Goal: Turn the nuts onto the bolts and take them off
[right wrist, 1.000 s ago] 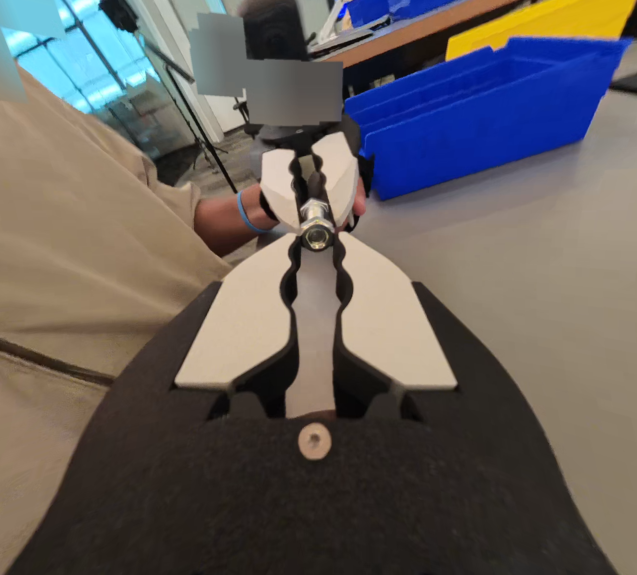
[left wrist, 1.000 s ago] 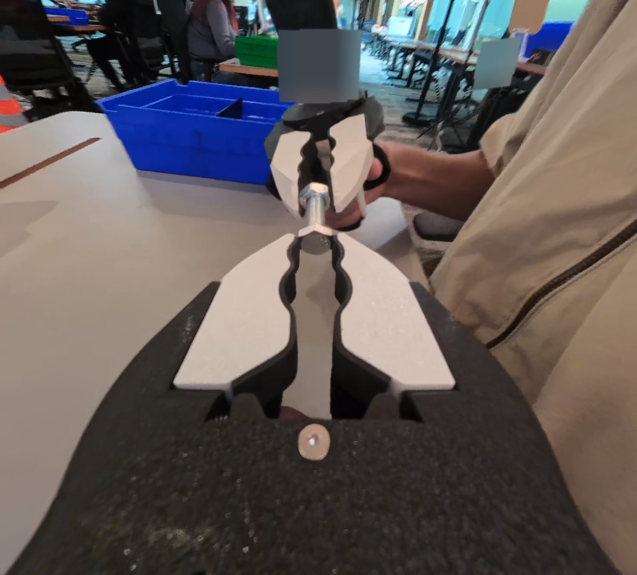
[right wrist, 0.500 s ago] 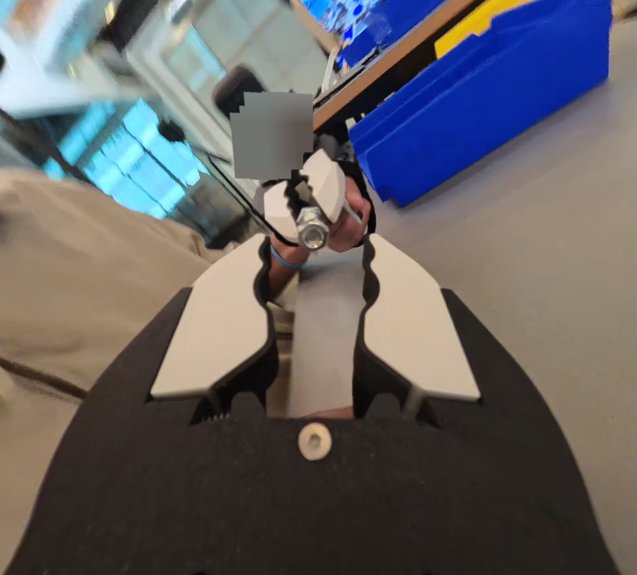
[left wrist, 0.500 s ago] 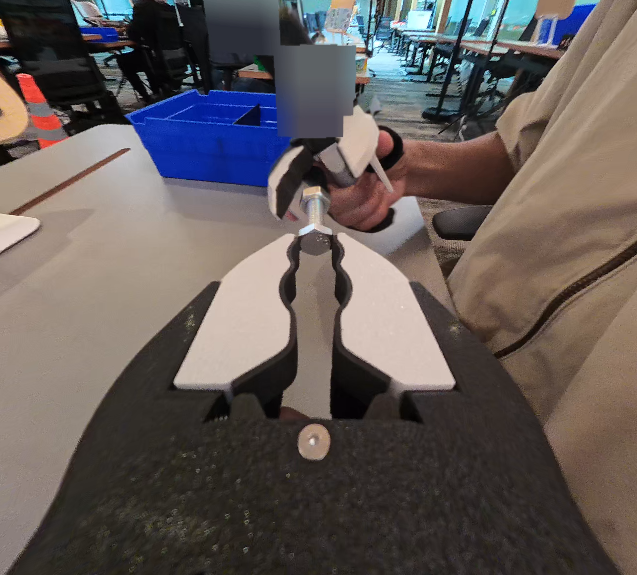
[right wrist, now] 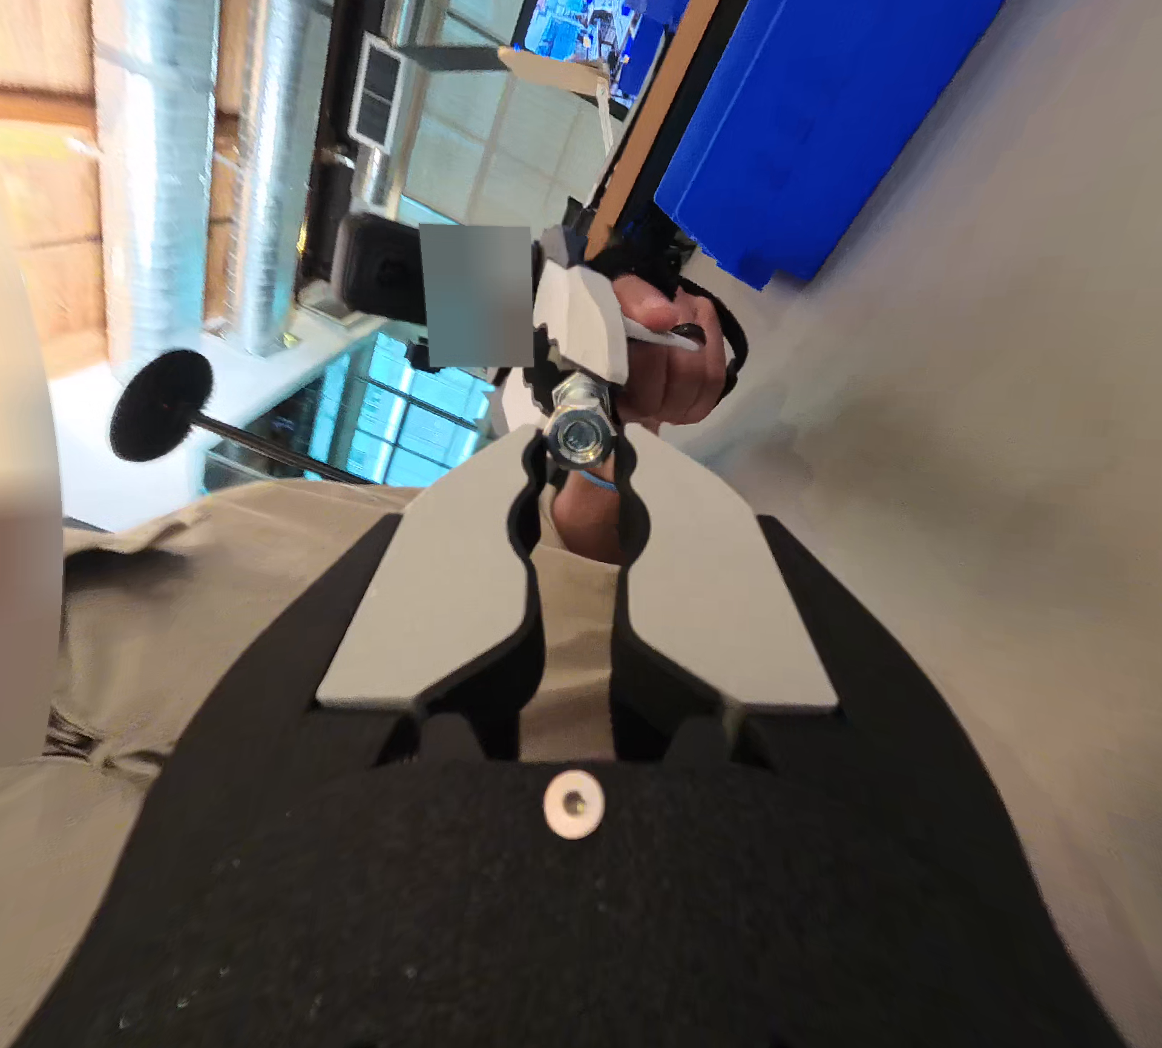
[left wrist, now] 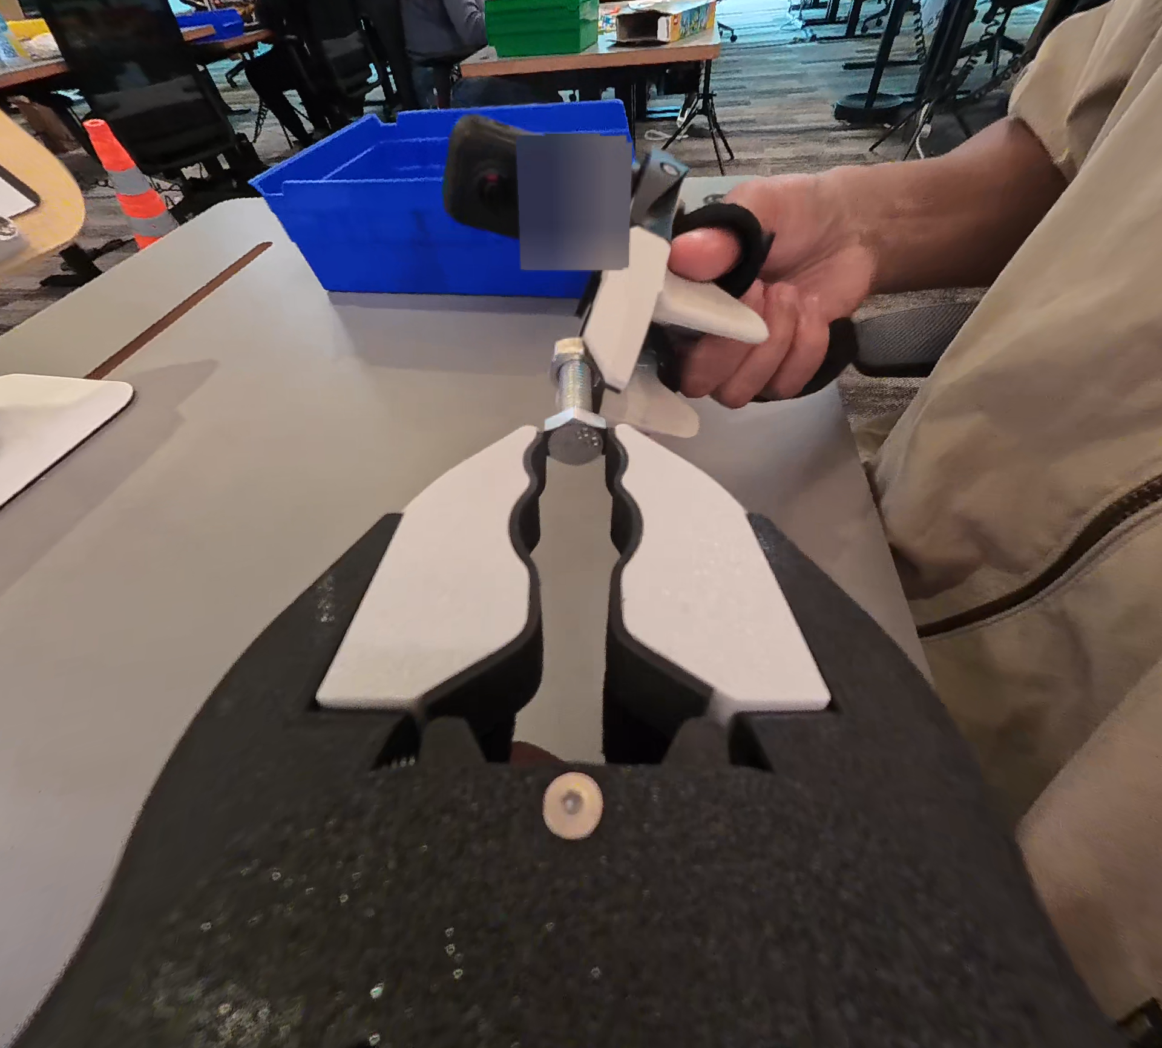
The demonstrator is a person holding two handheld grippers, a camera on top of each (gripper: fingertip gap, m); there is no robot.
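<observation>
Tally: one silver threaded steel bolt (left wrist: 574, 418), one silver hex nut (left wrist: 568, 353), two black-and-white two-finger grippers (left wrist: 575, 446) (right wrist: 577, 446), one blue plastic bin (left wrist: 402, 226) tableside, one stack of green bins (left wrist: 542, 19), one orange traffic cone (left wrist: 129, 184).

The bolt (left wrist: 573, 389) and nut (right wrist: 580, 439) are bright, shiny metal. The fingers (left wrist: 453, 565) look matt white plastic edged in black; the body behind them is rough, grainy black. The counter (left wrist: 251, 420) is smooth matt grey, the bin (left wrist: 390, 226) at upper centre glossy blue plastic.
</observation>
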